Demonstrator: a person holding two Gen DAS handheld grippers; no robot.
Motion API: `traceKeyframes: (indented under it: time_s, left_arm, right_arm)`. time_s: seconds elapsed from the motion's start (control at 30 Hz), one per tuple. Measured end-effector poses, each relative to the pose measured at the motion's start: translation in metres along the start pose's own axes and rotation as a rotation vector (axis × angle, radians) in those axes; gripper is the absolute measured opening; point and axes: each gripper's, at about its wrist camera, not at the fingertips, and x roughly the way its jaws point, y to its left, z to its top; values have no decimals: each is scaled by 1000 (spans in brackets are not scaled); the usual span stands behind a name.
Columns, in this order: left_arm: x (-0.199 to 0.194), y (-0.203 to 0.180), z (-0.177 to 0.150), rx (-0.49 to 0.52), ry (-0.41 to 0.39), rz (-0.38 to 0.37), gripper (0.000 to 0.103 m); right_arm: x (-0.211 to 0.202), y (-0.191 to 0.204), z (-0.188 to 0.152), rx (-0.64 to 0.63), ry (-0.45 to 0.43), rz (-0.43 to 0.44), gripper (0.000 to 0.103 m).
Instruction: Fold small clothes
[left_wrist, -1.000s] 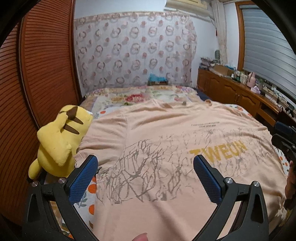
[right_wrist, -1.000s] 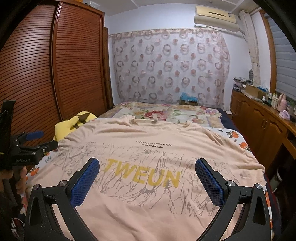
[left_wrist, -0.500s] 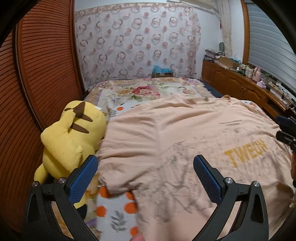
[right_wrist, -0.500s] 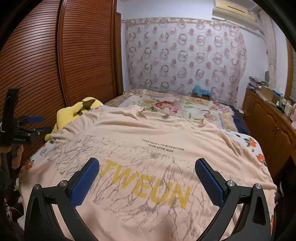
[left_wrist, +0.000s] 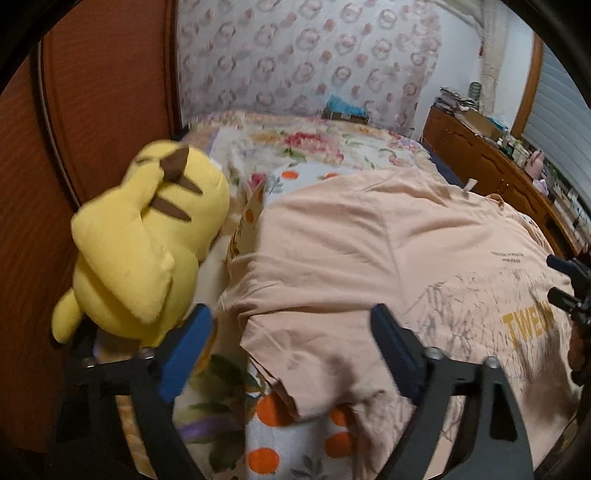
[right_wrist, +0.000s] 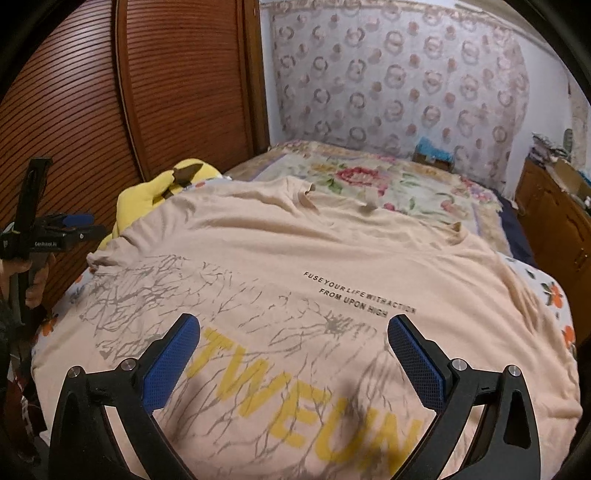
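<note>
A peach T-shirt (right_wrist: 295, 266) with yellow "TWEUN" lettering and grey branch print lies spread flat on the bed, neck toward the far end. It also shows in the left wrist view (left_wrist: 369, 258), its left sleeve (left_wrist: 280, 317) nearest me. My left gripper (left_wrist: 291, 343) is open and empty, hovering above that sleeve's edge. My right gripper (right_wrist: 291, 350) is open and empty, above the shirt's printed middle. The left gripper also shows at the left edge of the right wrist view (right_wrist: 62, 232), and the right gripper at the right edge of the left wrist view (left_wrist: 569, 284).
A yellow plush toy (left_wrist: 144, 243) lies at the bed's left edge beside the sleeve, against the wooden wardrobe doors (right_wrist: 110, 92). A floral bedspread (right_wrist: 388, 184) covers the far bed. A wooden dresser (left_wrist: 491, 166) with clutter runs along the right.
My left gripper has swung left and closer toward the shirt's left sleeve and the plush toy. My right gripper has moved lower and closer over the shirt's print. Both stayed open.
</note>
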Motion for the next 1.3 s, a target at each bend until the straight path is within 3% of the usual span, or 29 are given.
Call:
traceKeyframes:
  time_s: [0.1, 0.33, 0.37, 0.47, 0.6, 0.77, 0.93, 1.07, 1.2, 1.3]
  left_arm:
    - [13, 9, 4, -28, 47, -5, 68]
    - [40, 27, 11, -86, 123, -39, 61]
    - [42, 29, 11, -96, 131, -52, 56]
    - [41, 31, 15, -110, 128, -102, 27]
    - [34, 22, 17, -38, 121, -31, 6]
    - [11, 11, 26, 5, 64, 7, 5]
    - [-23, -22, 45, 115, -27, 54, 5]
    - [-35, -46, 56, 150, -56, -12, 5]
    - [-42, -89, 63, 187, -58, -138, 5]
    - [-45, -123, 61, 244, -62, -180, 5]
  right_arm:
    - [14, -7, 9, -7, 34, 6, 101]
    - [44, -21, 23, -4, 103, 32, 100]
    - [47, -22, 25, -1, 113, 35, 100]
    - [54, -25, 27, 2, 141, 38, 100]
    - [60, -28, 34, -4, 141, 36, 100]
    - [64, -21, 32, -22, 134, 31, 100]
    - [63, -23, 29, -10, 128, 36, 99]
    - [62, -25, 27, -2, 123, 38, 99]
    - [57, -31, 27, 14, 113, 28, 99]
    - [48, -37, 29, 41, 92, 24, 99]
